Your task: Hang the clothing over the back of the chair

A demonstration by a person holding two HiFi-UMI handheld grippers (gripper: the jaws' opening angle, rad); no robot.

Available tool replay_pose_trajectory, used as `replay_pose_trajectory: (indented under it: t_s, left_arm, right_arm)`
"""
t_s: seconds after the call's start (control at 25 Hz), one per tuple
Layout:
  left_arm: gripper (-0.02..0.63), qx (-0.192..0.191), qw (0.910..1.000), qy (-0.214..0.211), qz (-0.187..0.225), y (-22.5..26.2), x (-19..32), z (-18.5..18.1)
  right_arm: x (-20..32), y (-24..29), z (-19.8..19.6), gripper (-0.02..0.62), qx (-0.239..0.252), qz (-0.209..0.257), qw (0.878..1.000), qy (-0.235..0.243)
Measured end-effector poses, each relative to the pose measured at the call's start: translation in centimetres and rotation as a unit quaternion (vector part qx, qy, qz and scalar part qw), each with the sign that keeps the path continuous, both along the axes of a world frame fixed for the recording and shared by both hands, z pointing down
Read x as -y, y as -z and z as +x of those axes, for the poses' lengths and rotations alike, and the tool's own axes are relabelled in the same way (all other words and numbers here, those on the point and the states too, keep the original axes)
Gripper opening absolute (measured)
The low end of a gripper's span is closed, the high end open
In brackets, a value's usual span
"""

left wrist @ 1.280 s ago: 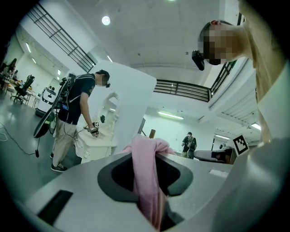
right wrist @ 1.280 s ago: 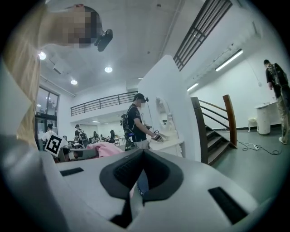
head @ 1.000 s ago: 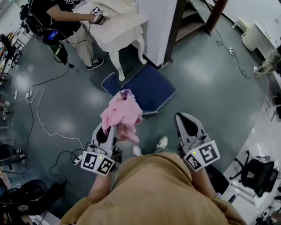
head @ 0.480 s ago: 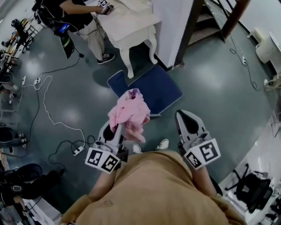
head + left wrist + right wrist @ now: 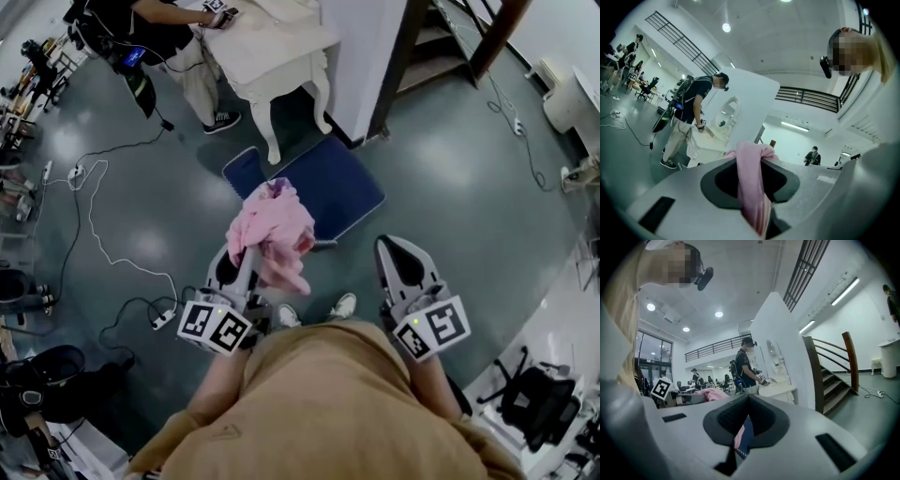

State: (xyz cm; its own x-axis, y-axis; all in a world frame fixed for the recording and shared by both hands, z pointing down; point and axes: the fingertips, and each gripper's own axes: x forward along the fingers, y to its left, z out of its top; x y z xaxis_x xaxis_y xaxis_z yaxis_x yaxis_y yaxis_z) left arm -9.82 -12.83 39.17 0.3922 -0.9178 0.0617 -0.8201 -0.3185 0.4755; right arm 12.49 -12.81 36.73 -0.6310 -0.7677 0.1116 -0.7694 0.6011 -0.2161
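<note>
A crumpled pink garment (image 5: 274, 232) hangs bunched from my left gripper (image 5: 247, 258), which is shut on it. In the left gripper view the pink cloth (image 5: 751, 187) runs down between the closed jaws. Just beyond the garment stands the blue padded chair (image 5: 328, 192), seen from above on the floor. My right gripper (image 5: 400, 255) is level beside the left one, to its right. Its jaws meet at the tips (image 5: 749, 398) with nothing held.
A white table with curved legs (image 5: 272, 56) stands past the chair, with a person (image 5: 159, 28) working at it. A white pillar (image 5: 361, 47) and a wooden staircase (image 5: 441, 37) are at the back right. Cables (image 5: 94, 234) and a power strip (image 5: 167, 319) lie on the floor to the left.
Both grippers have drifted a little forward toward the blue chair. The pink garment is still in the left gripper, and the right gripper is still shut and empty.
</note>
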Motion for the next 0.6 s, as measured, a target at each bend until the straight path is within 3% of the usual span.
replay_pose_trajectory:
  t_s: [0.4,0.6]
  left_arm:
    - [0.084,0.003,0.9993,0.032,-0.019,-2.7,3.2,-2.5]
    - [0.086,0.017,0.9995,0.025,-0.009,-1.9,5.2,-3.6]
  right_arm:
    - [-1.5,-0.2,-0.5,0.000,-0.006,0.003,1.000,0.019]
    - [-1.4,0.0,-1.0,0.000,-0.009,0.004,1.000,0.027]
